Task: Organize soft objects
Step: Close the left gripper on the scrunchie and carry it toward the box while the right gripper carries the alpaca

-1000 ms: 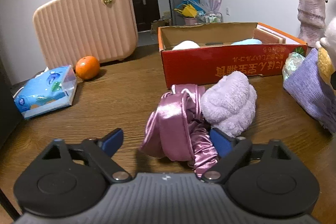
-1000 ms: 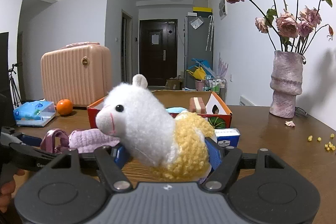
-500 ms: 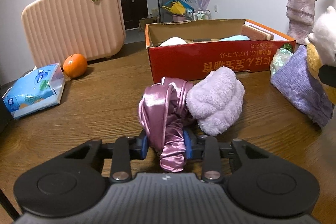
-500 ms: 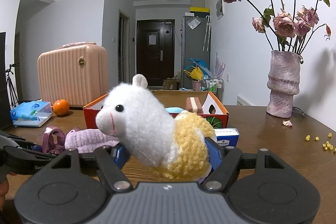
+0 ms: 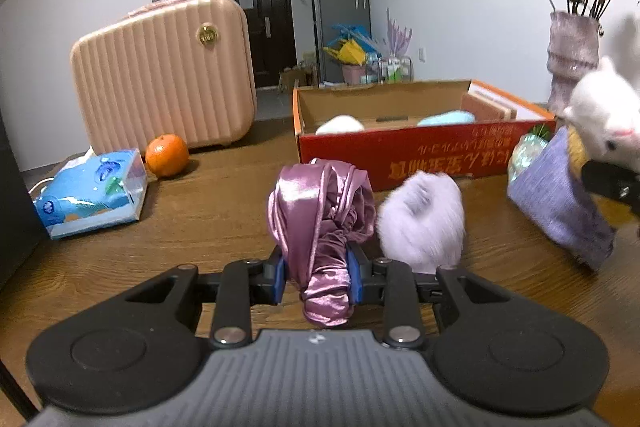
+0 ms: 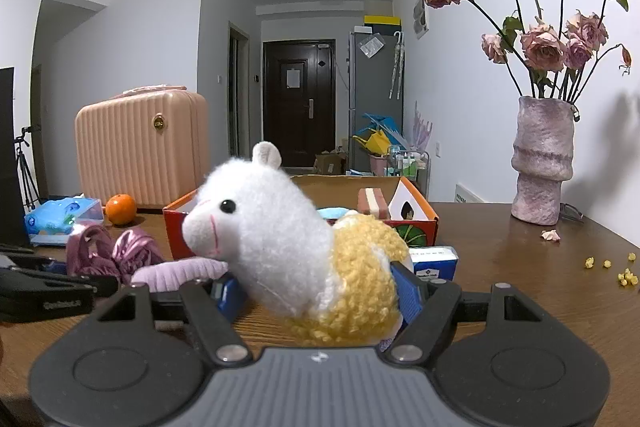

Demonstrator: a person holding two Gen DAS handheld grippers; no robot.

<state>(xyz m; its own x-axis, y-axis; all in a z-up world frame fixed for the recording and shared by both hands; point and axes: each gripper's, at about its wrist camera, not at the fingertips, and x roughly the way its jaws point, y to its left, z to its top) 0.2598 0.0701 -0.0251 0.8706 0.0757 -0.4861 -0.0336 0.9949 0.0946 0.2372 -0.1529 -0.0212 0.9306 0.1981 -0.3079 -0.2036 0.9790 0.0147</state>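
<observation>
In lower centre, left gripper (image 5: pixel 316 277) clamped satin cloth (image 5: pixel 320 215); right gripper (image 6: pixel 316 291) held plush (image 6: pixel 296 251); box (image 5: pixel 420 155) probably part-filled, fluffy item (image 5: pixel 420 223) left.

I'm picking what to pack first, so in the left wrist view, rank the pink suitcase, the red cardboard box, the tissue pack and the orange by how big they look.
Largest to smallest as they look:
1. red cardboard box and pink suitcase: too alike to rank
2. tissue pack
3. orange
</observation>
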